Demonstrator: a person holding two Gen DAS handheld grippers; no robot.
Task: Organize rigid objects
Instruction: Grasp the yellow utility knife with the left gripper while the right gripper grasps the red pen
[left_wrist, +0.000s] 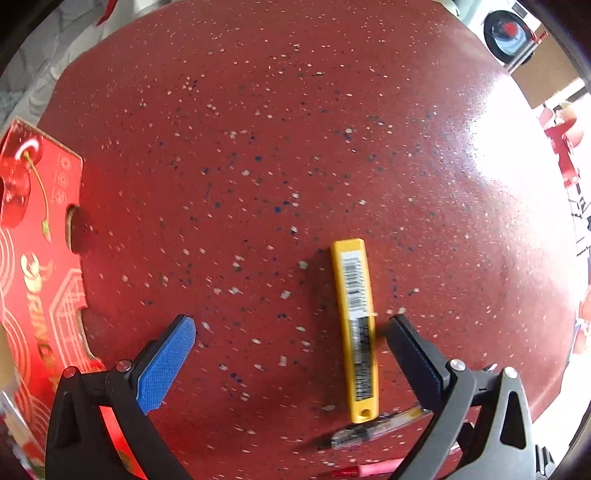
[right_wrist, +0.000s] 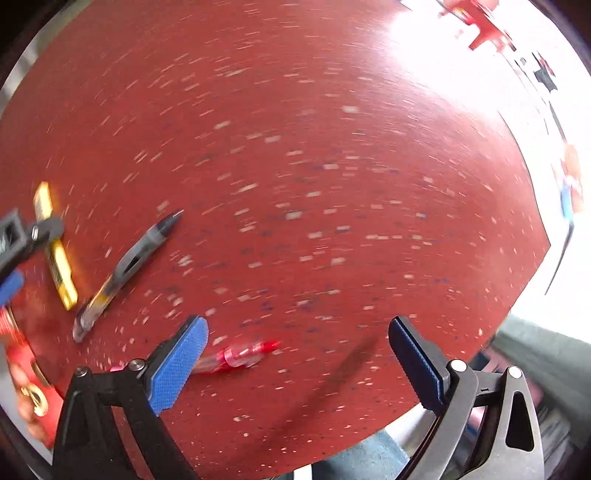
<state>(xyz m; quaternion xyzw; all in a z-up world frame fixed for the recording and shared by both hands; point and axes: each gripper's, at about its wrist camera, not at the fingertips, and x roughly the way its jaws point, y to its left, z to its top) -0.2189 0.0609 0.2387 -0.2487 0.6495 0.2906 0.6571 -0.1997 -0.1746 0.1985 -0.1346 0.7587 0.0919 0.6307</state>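
Note:
A yellow utility knife (left_wrist: 356, 328) lies on the red speckled table (left_wrist: 258, 147), between my left gripper's fingers, close to the right one. My left gripper (left_wrist: 291, 328) is open just above the table. A clear grey pen (left_wrist: 373, 430) lies just behind the knife, and a red pen (left_wrist: 362, 470) shows at the bottom edge. In the right wrist view my right gripper (right_wrist: 297, 332) is open and empty, with the red pen (right_wrist: 240, 356) beside its left finger (right_wrist: 177, 365). The grey pen (right_wrist: 125, 266) and the knife (right_wrist: 55, 251) lie far left, under the left gripper (right_wrist: 26, 240).
A red printed cardboard box (left_wrist: 33, 277) stands at the table's left side, also seen blurred in the right wrist view (right_wrist: 26, 384). The round table's edge (right_wrist: 532, 221) runs along the right. A washing machine (left_wrist: 506, 33) and red stools stand beyond the table.

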